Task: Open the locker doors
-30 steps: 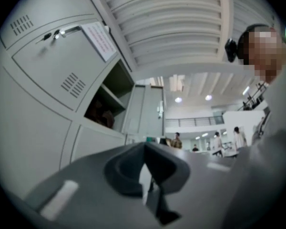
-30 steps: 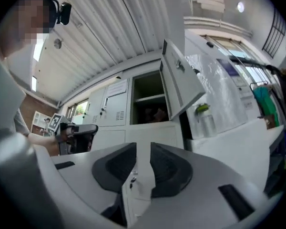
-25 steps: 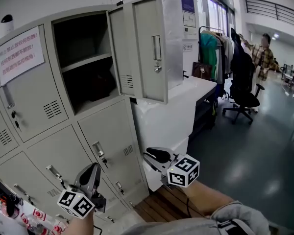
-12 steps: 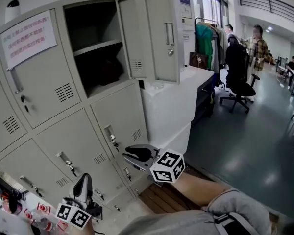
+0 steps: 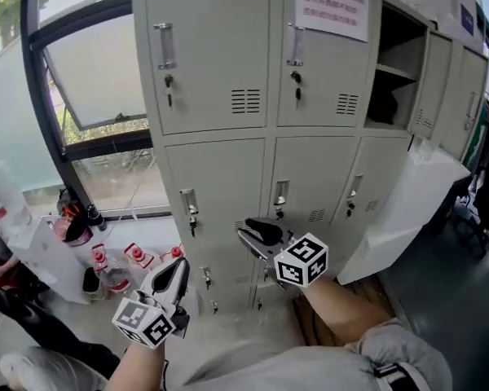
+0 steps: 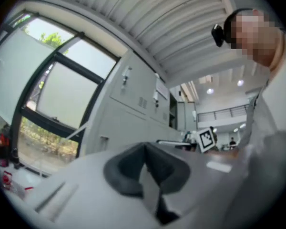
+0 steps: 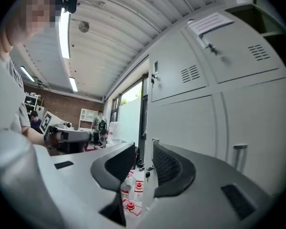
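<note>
One door (image 5: 437, 80) of the pale grey steel locker bank (image 5: 220, 169) stands open at the far right in the head view. The shut doors (image 5: 220, 55) are, I judge, what is left.

Left gripper view: the left gripper (image 6: 144, 149) has its jaws seemingly pressed together, with the lockers beyond on the right.

Right gripper view: the right gripper (image 7: 144, 149) is spread and empty, its jaws having just been opening, with shut doors near on the right.

Grey clothing (image 5: 375, 357) — left gripper (image 5: 178, 267), right gripper (image 5: 257, 230) carry black-white marker cubes (image 5: 303, 261).
</note>
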A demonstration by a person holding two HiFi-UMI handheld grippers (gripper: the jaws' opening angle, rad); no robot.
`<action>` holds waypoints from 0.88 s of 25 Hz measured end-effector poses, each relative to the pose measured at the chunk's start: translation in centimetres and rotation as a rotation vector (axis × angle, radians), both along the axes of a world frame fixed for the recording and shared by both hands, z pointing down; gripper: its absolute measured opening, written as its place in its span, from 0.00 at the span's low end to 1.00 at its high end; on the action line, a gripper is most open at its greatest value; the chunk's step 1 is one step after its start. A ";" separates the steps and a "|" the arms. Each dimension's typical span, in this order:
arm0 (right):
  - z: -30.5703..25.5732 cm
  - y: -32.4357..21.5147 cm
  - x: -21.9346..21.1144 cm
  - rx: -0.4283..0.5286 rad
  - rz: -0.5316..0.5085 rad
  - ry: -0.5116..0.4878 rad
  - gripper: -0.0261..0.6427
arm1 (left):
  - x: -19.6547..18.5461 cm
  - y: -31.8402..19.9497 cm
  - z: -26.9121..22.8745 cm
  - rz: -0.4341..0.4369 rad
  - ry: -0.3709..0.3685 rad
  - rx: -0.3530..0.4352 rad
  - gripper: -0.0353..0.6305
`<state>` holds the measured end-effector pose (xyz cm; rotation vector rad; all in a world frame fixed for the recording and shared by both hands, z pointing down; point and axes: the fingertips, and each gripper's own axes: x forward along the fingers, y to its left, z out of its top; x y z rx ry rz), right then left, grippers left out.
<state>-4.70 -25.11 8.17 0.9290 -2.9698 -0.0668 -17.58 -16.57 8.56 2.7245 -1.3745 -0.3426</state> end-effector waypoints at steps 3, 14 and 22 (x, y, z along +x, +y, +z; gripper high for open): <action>2.1 -3.2 -7.3 -0.036 0.017 0.041 0.21 | -7.5 1.7 1.2 -0.083 0.018 -0.025 0.06; 7.3 -15.4 -17.7 -0.104 0.281 0.159 0.30 | -17.8 6.3 4.8 -0.183 0.068 -0.095 0.06; 7.4 -15.1 -18.9 -0.116 0.262 0.137 0.30 | -18.6 7.1 6.0 -0.174 0.085 -0.124 0.06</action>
